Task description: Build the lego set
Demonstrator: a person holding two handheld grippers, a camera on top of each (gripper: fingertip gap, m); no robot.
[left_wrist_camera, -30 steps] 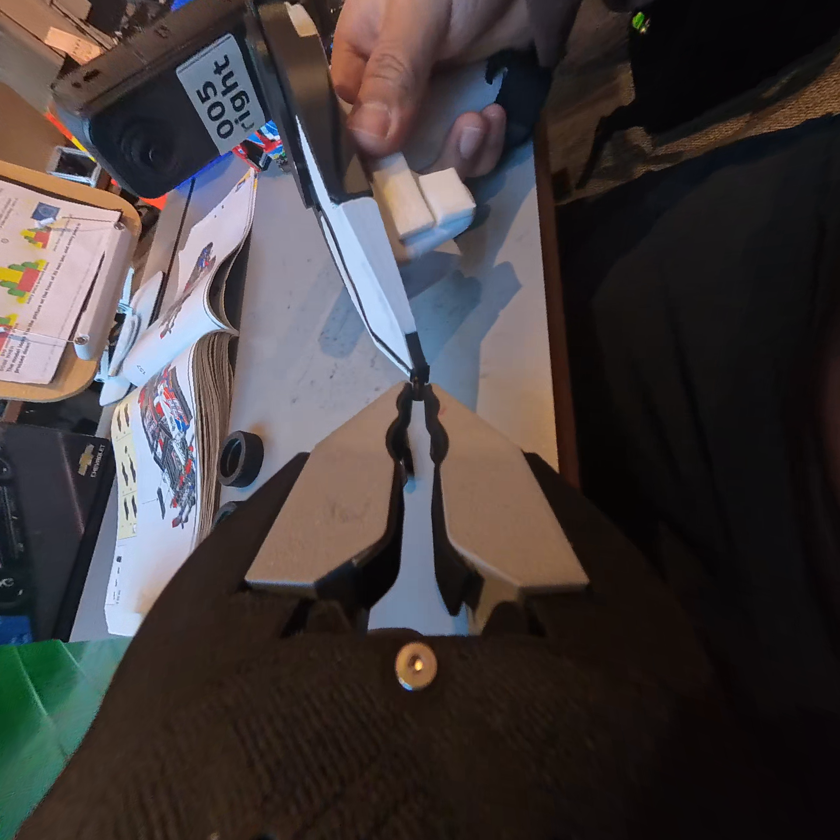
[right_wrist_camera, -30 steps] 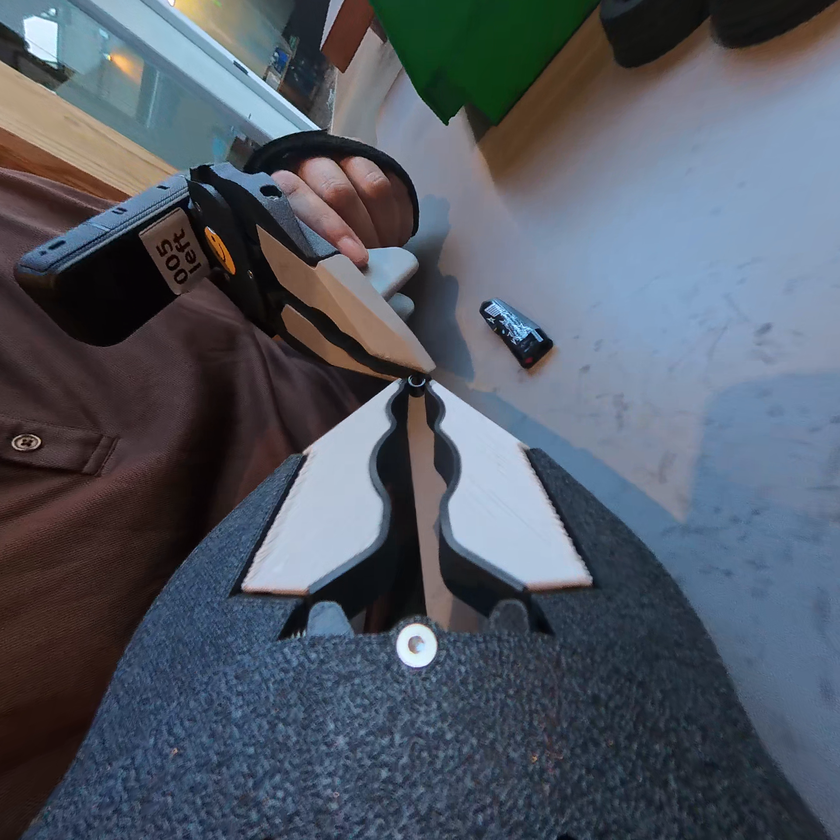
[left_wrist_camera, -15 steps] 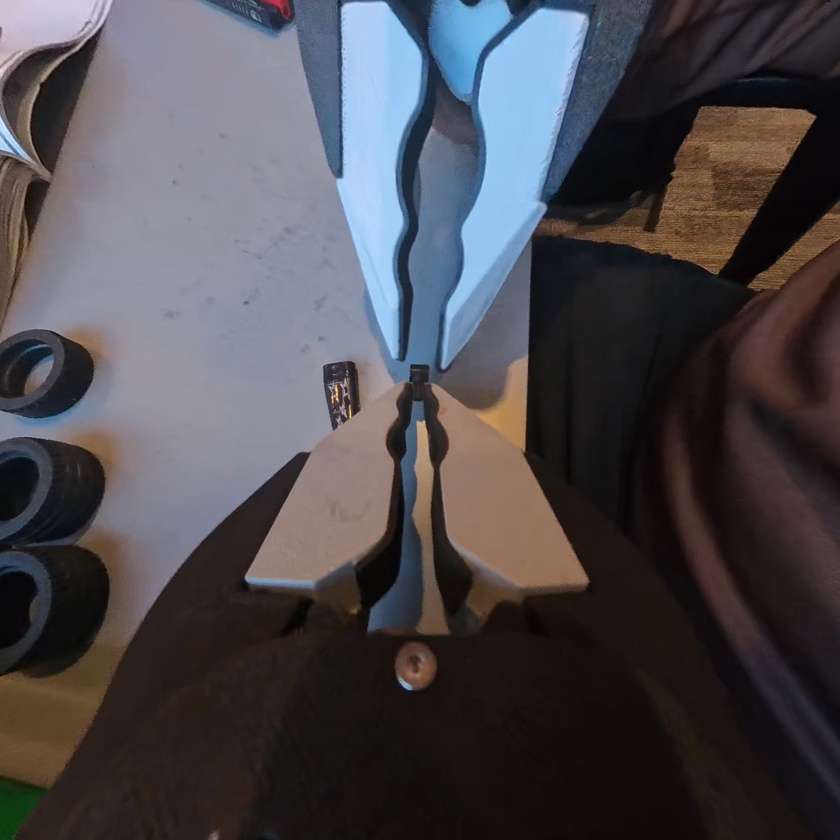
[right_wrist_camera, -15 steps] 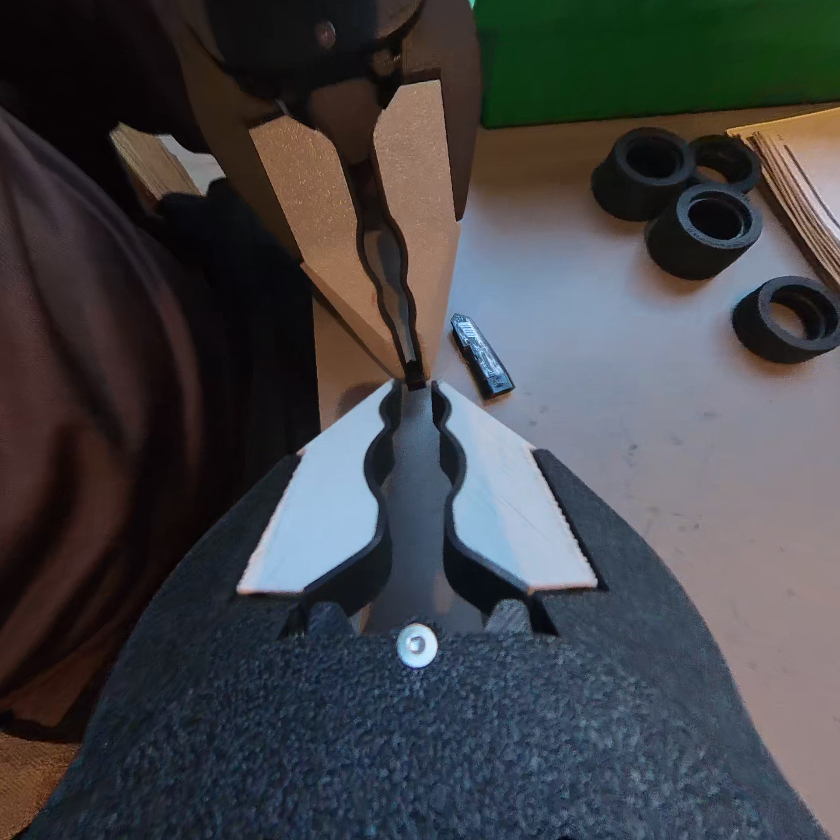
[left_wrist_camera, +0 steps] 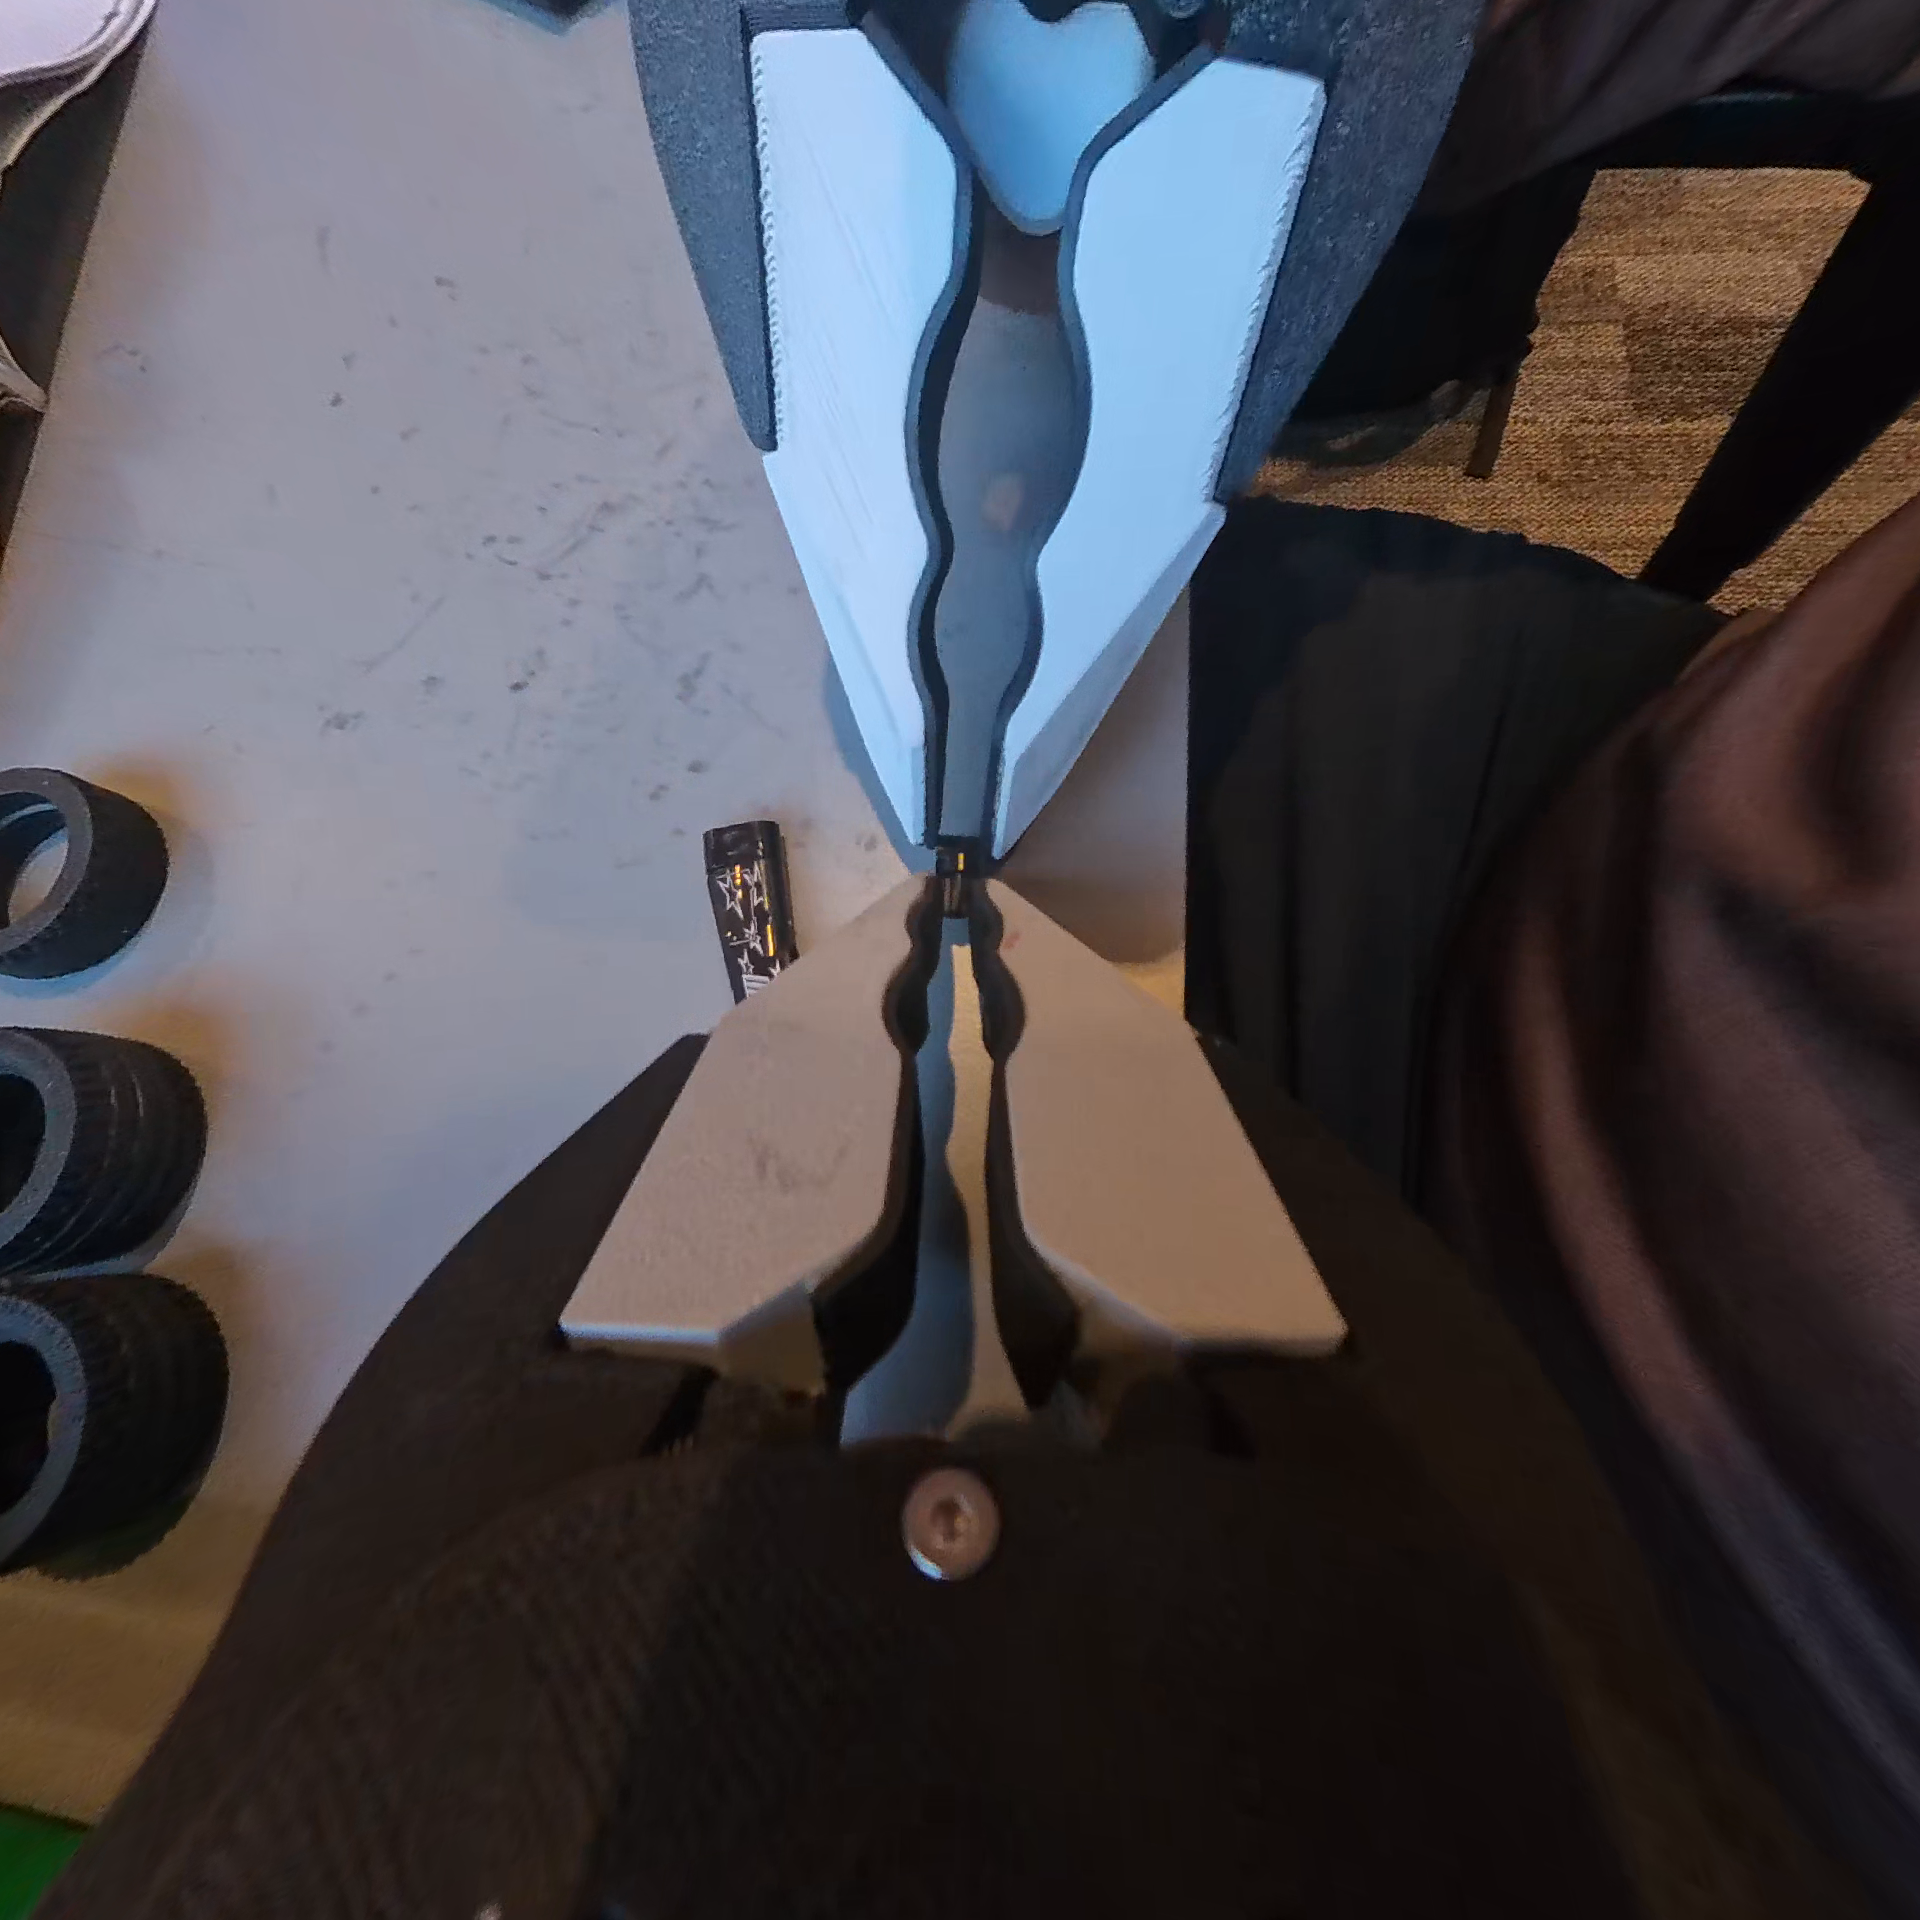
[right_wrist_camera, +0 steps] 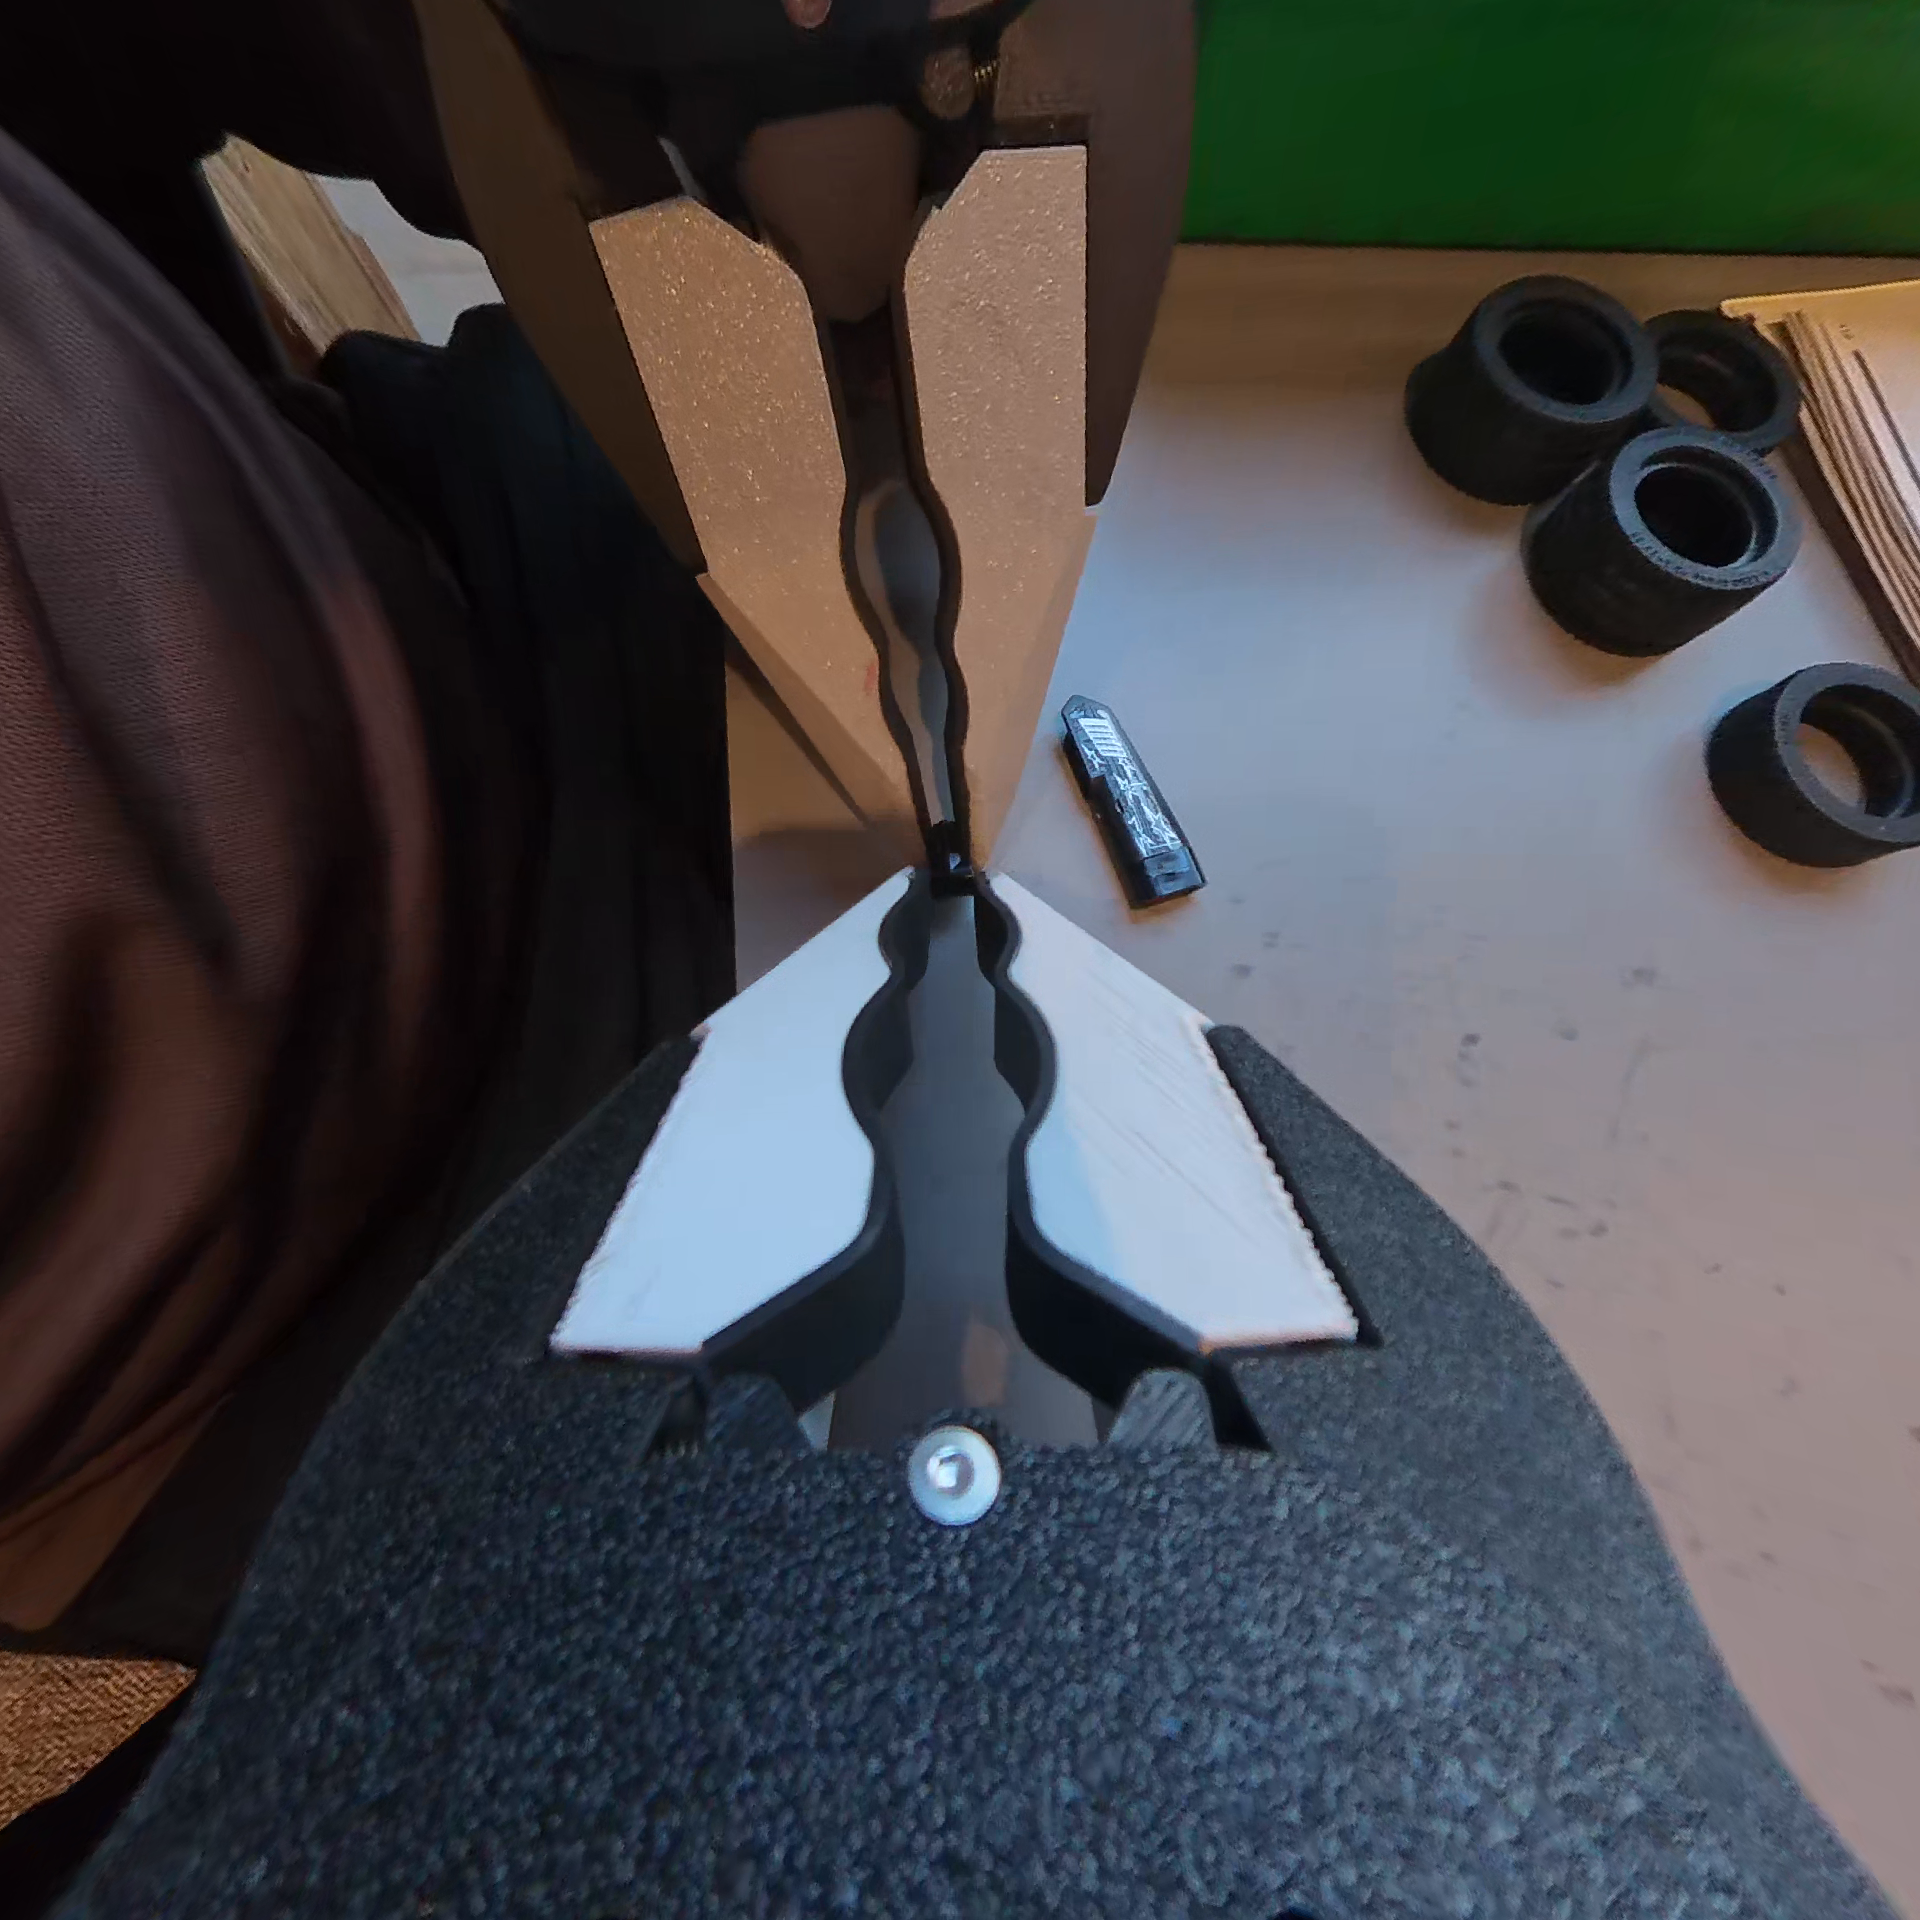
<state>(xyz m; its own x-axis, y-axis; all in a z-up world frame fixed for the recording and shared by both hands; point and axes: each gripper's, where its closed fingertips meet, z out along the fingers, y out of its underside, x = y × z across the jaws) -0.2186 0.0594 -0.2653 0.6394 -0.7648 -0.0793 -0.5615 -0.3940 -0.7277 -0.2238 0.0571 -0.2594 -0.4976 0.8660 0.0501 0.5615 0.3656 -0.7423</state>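
Two grippers are meeting tip to tip above the bench [left_wrist_camera: 416,520]: your left gripper [left_wrist_camera: 954,902] and right gripper [right_wrist_camera: 948,881] are both clamping one small black lego pin [left_wrist_camera: 953,869], beside a printed black lego piece [right_wrist_camera: 1129,805] and tyres [right_wrist_camera: 1652,540].

place: hobby desk | scuffed tabletop [left_wrist_camera: 416,468] | carpet floor [left_wrist_camera: 1683,270]

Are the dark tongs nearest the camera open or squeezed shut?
Shut: the left tongs pinch a tiny black piece at their tips, which the right tongs also grip.
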